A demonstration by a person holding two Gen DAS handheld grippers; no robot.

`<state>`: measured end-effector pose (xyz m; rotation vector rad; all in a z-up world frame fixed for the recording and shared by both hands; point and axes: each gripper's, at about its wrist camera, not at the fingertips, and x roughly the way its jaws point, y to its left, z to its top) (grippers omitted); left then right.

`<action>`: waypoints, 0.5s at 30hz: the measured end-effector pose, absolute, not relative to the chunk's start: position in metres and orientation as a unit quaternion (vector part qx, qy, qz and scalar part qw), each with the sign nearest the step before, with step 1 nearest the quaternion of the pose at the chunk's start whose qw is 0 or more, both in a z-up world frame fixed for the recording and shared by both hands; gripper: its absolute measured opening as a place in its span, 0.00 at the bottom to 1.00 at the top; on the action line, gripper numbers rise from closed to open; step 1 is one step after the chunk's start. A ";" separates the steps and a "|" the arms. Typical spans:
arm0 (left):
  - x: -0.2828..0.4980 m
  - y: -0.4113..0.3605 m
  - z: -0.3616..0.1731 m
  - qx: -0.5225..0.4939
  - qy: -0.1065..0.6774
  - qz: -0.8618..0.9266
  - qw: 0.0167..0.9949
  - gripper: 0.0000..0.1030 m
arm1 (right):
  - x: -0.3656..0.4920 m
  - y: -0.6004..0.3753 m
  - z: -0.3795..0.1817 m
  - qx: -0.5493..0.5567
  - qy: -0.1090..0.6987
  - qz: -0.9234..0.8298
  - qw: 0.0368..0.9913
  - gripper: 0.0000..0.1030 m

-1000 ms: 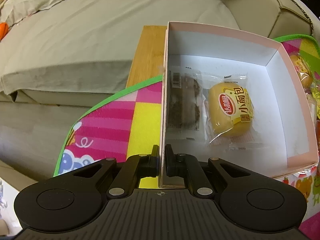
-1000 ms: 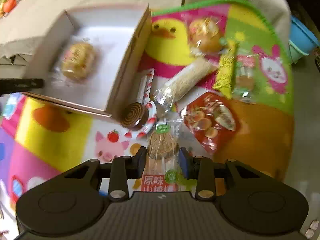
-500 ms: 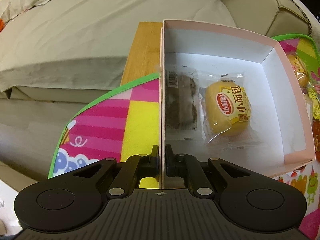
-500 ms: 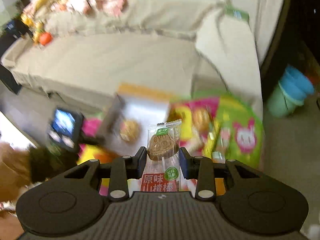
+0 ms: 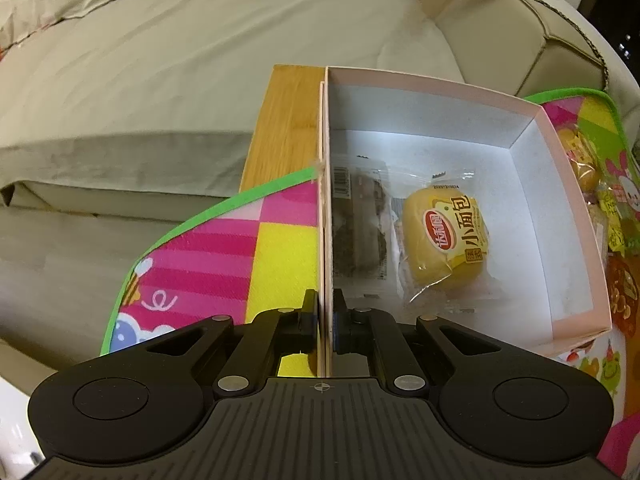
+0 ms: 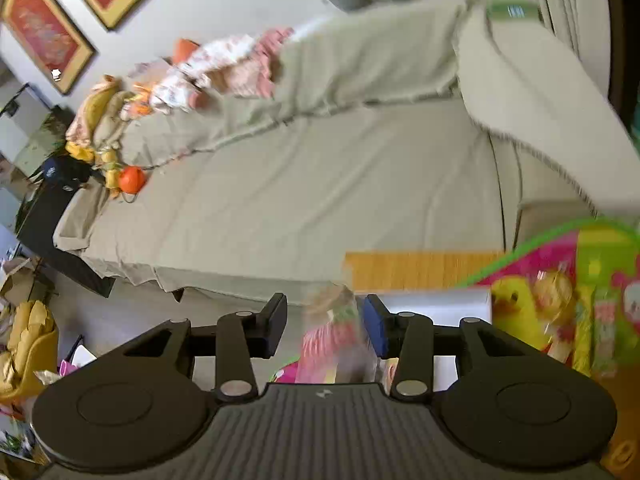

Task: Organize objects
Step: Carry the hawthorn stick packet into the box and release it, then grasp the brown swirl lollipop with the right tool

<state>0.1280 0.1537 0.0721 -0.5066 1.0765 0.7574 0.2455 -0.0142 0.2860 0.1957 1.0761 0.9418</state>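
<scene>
My left gripper is shut on the left wall of the pink-rimmed white box. Inside the box lie a yellow bread packet and a dark snack in clear wrap. In the right wrist view my right gripper is held high, its jaws opening. A blurred red-and-green snack packet is between them, close to the right finger and well apart from the left one. A corner of the box shows just behind that packet.
The box rests on a colourful cartoon mat over a wooden table. A grey-covered sofa runs behind the table. Several wrapped snacks lie on the mat to the right of the box.
My right gripper rose from the mat with the snack packet and tilted up toward the sofa. Its jaws have parted and the packet now sits loose between them. The left gripper kept its grip.
</scene>
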 end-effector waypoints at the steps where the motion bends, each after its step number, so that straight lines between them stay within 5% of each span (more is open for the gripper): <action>1: 0.126 0.153 0.074 -0.232 0.495 0.347 0.762 0.08 | 0.245 -0.014 0.283 0.087 0.494 0.429 0.751 0.41; 4: 0.124 0.155 0.075 -0.238 0.495 0.347 0.761 0.08 | 0.238 -0.029 0.275 0.055 0.480 0.416 0.771 0.57; 15: 0.131 0.154 0.075 -0.241 0.512 0.363 0.740 0.08 | 0.231 -0.123 0.196 -0.115 0.506 0.310 0.797 0.62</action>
